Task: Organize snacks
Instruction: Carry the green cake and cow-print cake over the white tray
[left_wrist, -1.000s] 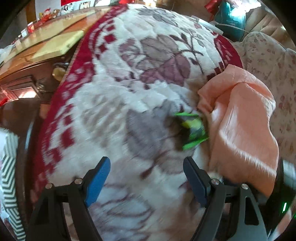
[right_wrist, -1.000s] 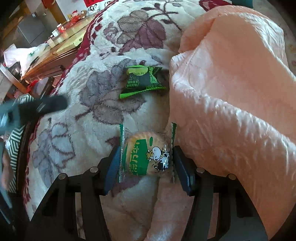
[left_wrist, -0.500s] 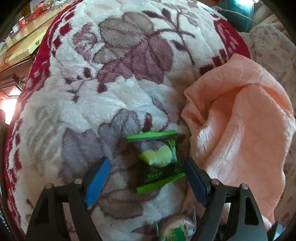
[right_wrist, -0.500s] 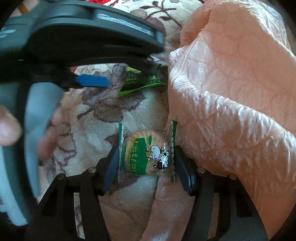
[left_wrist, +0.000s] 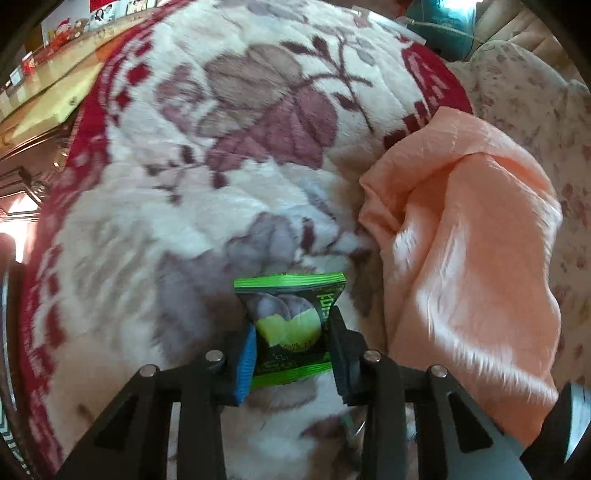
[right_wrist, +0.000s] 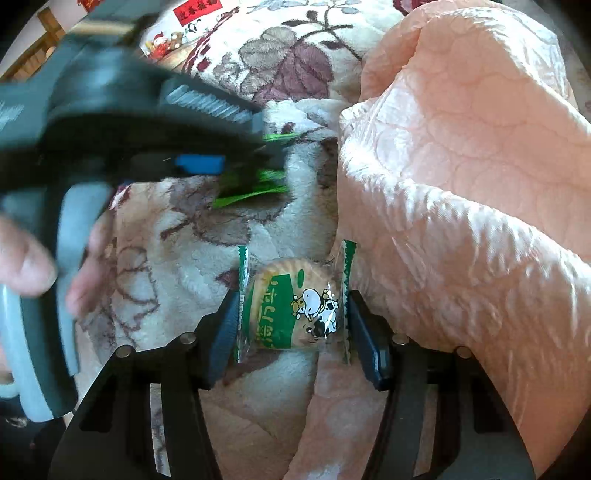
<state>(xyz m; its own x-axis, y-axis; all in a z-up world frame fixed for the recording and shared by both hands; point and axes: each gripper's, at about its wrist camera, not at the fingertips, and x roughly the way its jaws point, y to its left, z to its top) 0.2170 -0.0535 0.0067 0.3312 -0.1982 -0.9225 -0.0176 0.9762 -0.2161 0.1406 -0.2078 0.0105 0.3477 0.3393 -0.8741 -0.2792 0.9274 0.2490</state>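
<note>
Left gripper (left_wrist: 291, 350) now closing around green-black snack packet (left_wrist: 290, 325), pickup underway; right gripper (right_wrist: 293, 325) fingers grip cracker packet (right_wrist: 291, 306) at blanket's 6 o'clock.

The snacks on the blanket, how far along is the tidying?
Nothing looks put away yet. In hand: the left gripper has its jaws closing on the dark green snack packet, which sits between them on the flowered blanket. The right gripper brackets the round biscuit packet beside the peach cloth. Left: lifting both and placing them; no container is visible.
</note>
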